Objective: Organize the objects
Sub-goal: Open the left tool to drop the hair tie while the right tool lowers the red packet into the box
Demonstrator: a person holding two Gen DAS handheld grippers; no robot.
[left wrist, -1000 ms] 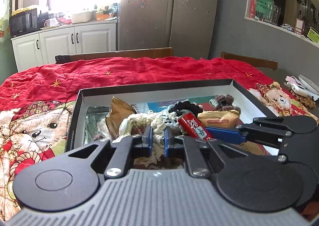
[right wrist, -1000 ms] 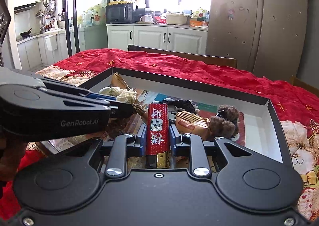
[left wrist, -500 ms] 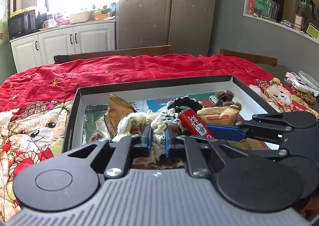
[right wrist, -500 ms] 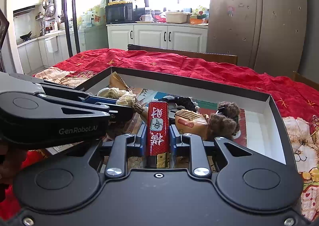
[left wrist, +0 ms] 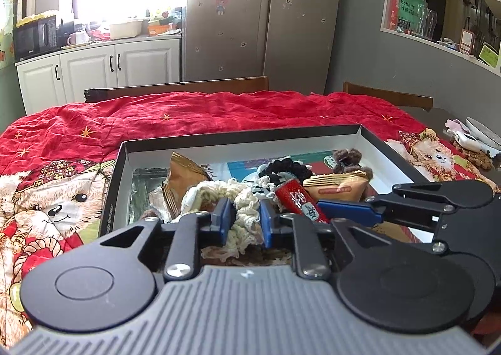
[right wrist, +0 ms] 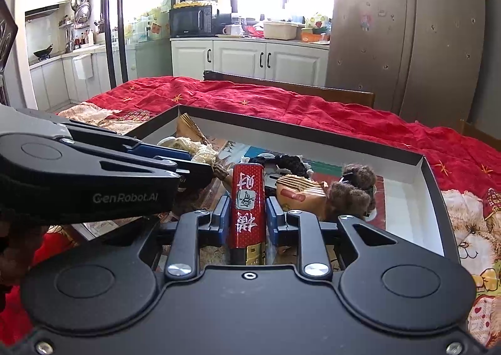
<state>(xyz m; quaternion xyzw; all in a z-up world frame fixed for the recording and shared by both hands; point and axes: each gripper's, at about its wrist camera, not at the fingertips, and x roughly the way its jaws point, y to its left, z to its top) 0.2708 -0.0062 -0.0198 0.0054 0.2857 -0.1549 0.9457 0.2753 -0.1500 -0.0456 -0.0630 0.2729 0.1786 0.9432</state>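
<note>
Left gripper jaws were just opening, spread, letting cream knitted thing drop loose between them into black box. Right gripper jaws pinched red packet over box, likely to put away next.

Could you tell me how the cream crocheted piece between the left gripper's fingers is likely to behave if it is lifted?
The cream crocheted piece looks soft and bunched, so it would probably droop. Its open loops may snag neighbours in the box. It seems light.
</note>
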